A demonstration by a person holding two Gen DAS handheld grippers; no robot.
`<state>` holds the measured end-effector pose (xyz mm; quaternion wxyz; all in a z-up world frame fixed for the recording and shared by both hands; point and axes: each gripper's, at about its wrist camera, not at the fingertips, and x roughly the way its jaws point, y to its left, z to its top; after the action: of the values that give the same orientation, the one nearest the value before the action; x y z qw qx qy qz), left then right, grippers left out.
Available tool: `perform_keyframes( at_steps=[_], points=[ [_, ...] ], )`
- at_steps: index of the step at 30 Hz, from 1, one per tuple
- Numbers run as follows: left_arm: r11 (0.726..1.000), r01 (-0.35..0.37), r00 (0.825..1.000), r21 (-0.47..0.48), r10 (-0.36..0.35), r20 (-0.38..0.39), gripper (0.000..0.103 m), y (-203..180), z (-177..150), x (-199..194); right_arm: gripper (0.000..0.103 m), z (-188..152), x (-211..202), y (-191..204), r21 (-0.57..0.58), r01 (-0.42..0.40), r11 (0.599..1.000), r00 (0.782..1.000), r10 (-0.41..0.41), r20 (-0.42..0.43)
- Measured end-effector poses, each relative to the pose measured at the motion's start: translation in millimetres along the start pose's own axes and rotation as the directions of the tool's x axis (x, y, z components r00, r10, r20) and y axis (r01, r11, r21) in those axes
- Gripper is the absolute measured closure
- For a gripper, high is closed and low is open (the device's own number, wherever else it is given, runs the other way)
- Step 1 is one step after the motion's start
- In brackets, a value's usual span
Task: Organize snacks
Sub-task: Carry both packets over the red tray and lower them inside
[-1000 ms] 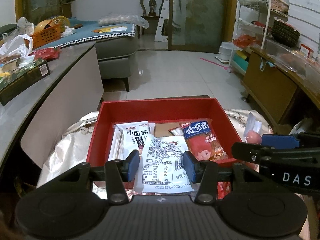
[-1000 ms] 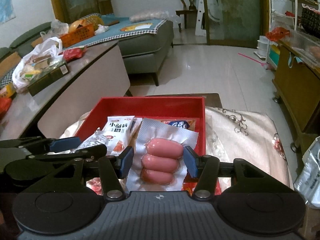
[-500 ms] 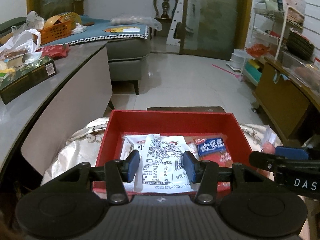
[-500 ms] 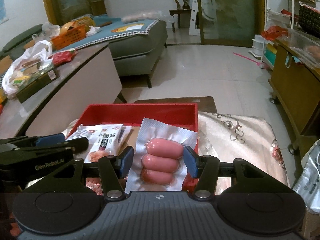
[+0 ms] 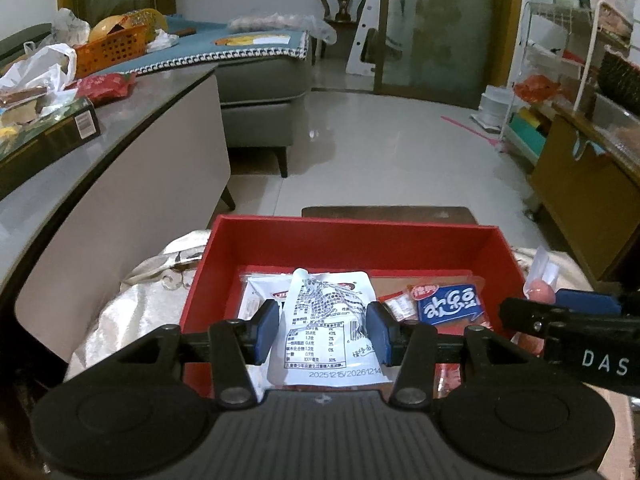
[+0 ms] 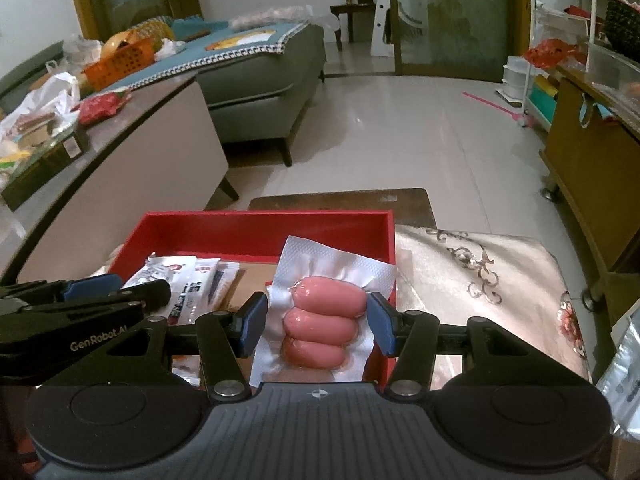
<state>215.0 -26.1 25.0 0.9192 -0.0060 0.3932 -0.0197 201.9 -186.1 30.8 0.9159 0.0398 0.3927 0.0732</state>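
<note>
Right wrist: gripper (image 6: 316, 322) clamps glossy sausage pack (image 6: 320, 320).

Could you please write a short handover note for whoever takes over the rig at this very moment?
Left gripper: shut on the white snack packet, held above the red box.
Right gripper: shut on the sausage pack, held over the box's right side.
In the box: a blue-labelled red packet on the right, white packets on the left, cardboard floor showing between them.
Outside: a silvery bag lies at the far right of the cloth-covered table.
Done: several snacks are boxed.
Left: set down both held packs in the box, probably then the silvery bag.
</note>
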Motion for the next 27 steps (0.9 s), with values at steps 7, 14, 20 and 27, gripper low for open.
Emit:
perform_keyframes(
  at_steps=[7,14,20,27],
  points=[
    [1.0,-0.026,1.0,0.005,0.026,-0.015,0.061,1.0,1.8,17.8,0.041,3.0,18.1,-2.4,0.002,0.009,1.0,1.0,-0.009,-0.027],
    [0.999,-0.031,0.999,0.008,0.032,-0.044,0.061,-0.9,0.5,32.2,0.042,0.8,35.0,-2.7,-0.012,0.016,1.0,0.998,-0.017,-0.057],
    [0.999,-0.042,0.997,0.029,0.044,-0.057,0.056,-5.4,-1.0,38.3,0.042,2.5,43.3,-2.8,-0.018,0.016,1.0,0.997,-0.018,-0.07],
    [0.996,-0.058,0.997,0.062,0.061,-0.046,0.043,-11.5,-1.0,35.4,0.04,3.0,43.4,-1.8,-0.013,0.011,1.0,0.997,-0.012,-0.073]
  ],
)
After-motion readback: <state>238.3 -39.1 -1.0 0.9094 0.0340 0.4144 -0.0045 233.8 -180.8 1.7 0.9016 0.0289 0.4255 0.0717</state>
